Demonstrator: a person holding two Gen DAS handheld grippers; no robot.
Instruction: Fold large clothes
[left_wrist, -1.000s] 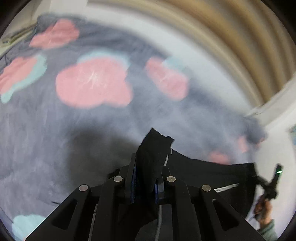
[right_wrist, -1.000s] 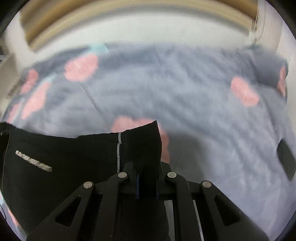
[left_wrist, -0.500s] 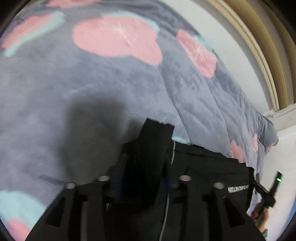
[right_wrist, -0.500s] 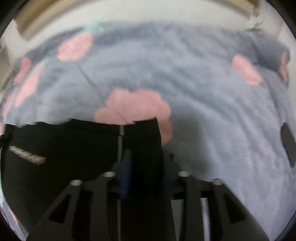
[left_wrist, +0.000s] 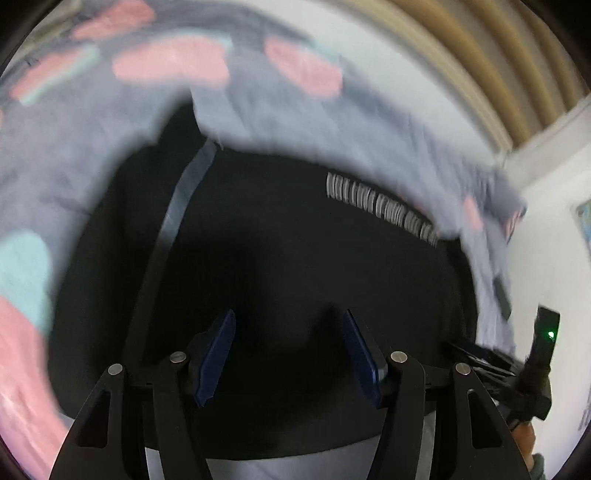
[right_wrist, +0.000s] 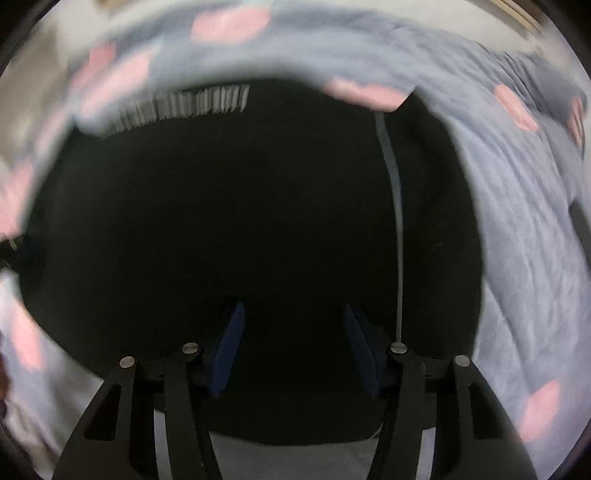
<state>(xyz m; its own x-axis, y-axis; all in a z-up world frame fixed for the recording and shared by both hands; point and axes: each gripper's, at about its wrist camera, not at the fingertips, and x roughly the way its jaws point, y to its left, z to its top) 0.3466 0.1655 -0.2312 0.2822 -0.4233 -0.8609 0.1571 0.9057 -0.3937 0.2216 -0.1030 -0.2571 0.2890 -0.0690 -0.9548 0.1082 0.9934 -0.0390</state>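
Garment (left_wrist: 295, 240) now lies released on the bed (left_wrist: 74, 155): my left claw (left_wrist: 288, 354) is opening, right claw (right_wrist: 295, 350) half open, both empty, so this fold is laid

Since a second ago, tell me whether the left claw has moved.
Yes. The left claw has let go of the black garment and pulled back over it, away from the pink-flowered blanket; its jaws are opening with nothing pinched between them.

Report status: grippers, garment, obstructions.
Left gripper opening, nothing between pads. Right gripper open, empty. Black garment lying on grey blanket. Nothing in the way.
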